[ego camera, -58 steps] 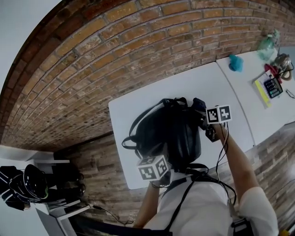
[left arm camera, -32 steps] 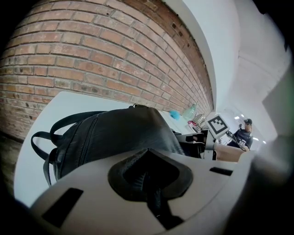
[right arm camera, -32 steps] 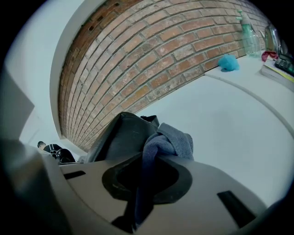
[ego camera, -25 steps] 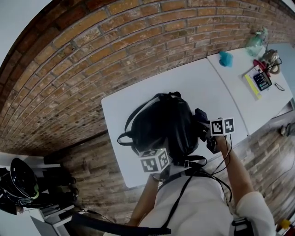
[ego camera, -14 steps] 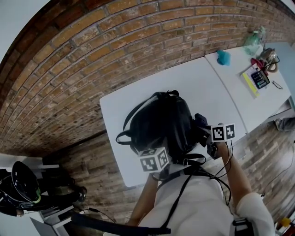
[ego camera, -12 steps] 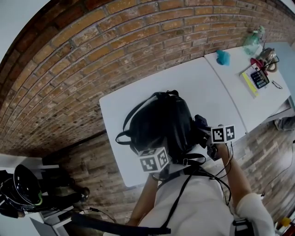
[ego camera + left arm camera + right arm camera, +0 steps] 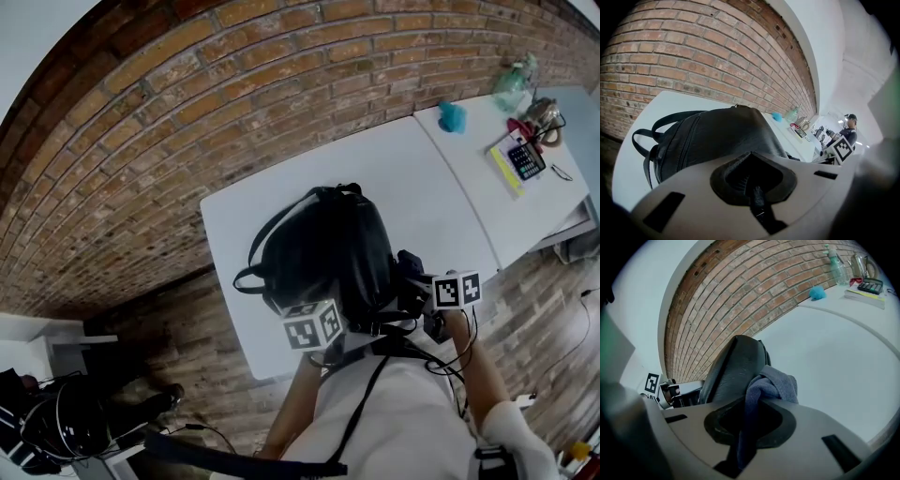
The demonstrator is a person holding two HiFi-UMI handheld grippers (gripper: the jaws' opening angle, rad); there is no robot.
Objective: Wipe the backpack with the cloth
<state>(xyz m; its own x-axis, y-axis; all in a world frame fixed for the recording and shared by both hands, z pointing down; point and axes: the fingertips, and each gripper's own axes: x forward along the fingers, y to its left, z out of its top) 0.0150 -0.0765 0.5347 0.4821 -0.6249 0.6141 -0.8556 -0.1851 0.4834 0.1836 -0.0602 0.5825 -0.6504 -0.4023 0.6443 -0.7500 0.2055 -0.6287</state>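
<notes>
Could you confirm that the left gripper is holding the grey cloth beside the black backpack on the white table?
Not quite: the right gripper holds the grey cloth beside the black backpack on the white table, as the right gripper view shows.

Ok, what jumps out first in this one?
The black backpack lying on the white table before the brick wall catches the eye first. At its near right corner, the right claw is shut on a grey-blue cloth. The left claw pinches what looks like a black strap at its near end.
</notes>
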